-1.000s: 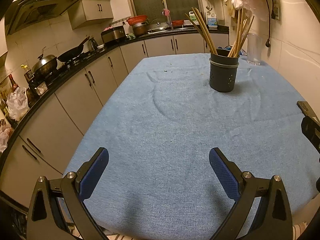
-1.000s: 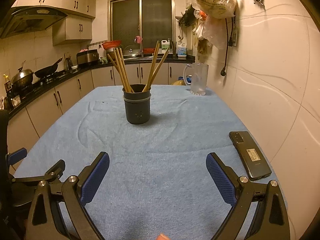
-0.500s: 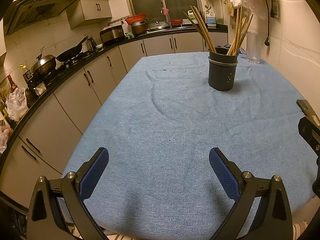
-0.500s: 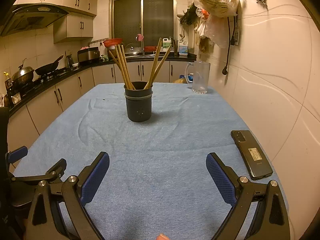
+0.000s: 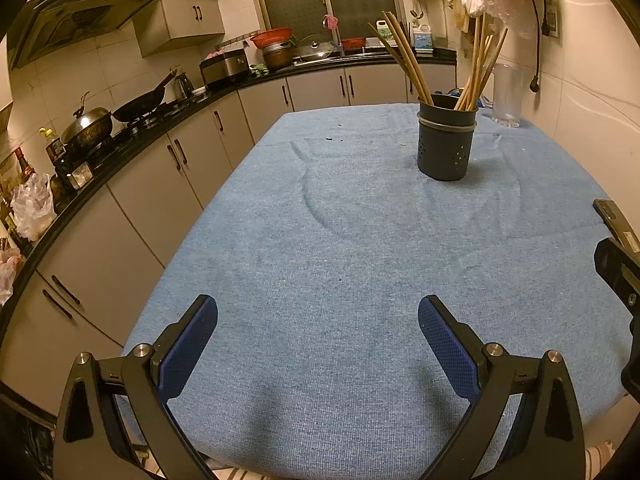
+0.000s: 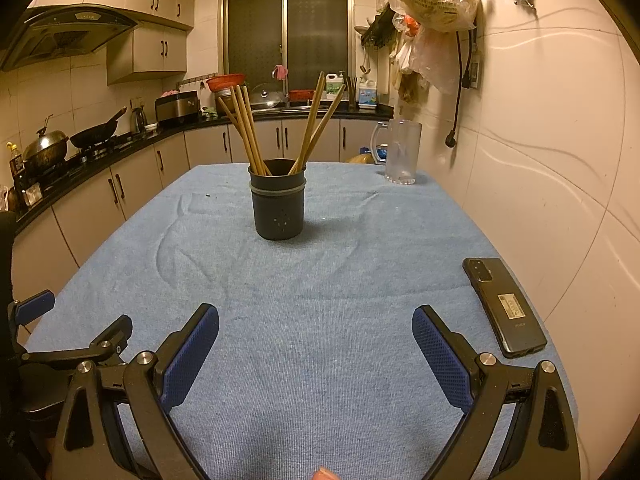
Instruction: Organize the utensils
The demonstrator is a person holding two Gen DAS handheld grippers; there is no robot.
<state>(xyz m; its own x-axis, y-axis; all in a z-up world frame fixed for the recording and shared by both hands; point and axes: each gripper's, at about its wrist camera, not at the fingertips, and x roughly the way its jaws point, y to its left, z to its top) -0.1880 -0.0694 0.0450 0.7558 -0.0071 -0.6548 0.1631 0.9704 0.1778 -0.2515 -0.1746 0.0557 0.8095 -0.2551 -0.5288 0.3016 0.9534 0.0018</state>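
Left gripper [image 5: 318, 322] hung over the near edge of the table, jaws spread wide, nothing between the blue pads [image 5: 186, 346]. Right gripper [image 6: 316, 330] was the same: jaws wide apart, empty, low over the blue cloth [image 6: 320, 280] near the front of the table. In the right view the left gripper [image 6: 72, 344] showed at the far left, beside the right one and apart from it; in the left view part of the right gripper [image 5: 618, 276] showed at the right edge. Holder [image 6: 279, 204], a dark round cup with small holes, stood upright on the cloth toward the far middle of the table, well apart from both grippers. Chopsticks [image 6: 244, 132] stood in the holder in two leaning bunches, one tilted left, the other [image 6: 318, 120] tilted right; count not clear. Phone [image 6: 502, 304] lay flat, back up, near the right edge of the cloth by the wall, just ahead of the right gripper's right finger, not touching it. Clear jug [image 6: 400, 152] stood at the far right corner, behind and right of the holder. Cloth had a few wrinkles left of the holder. Counter [image 5: 132, 136] with a wok [image 5: 140, 104] and a lidded pot [image 5: 86, 124] ran along the left side, apart from the table.
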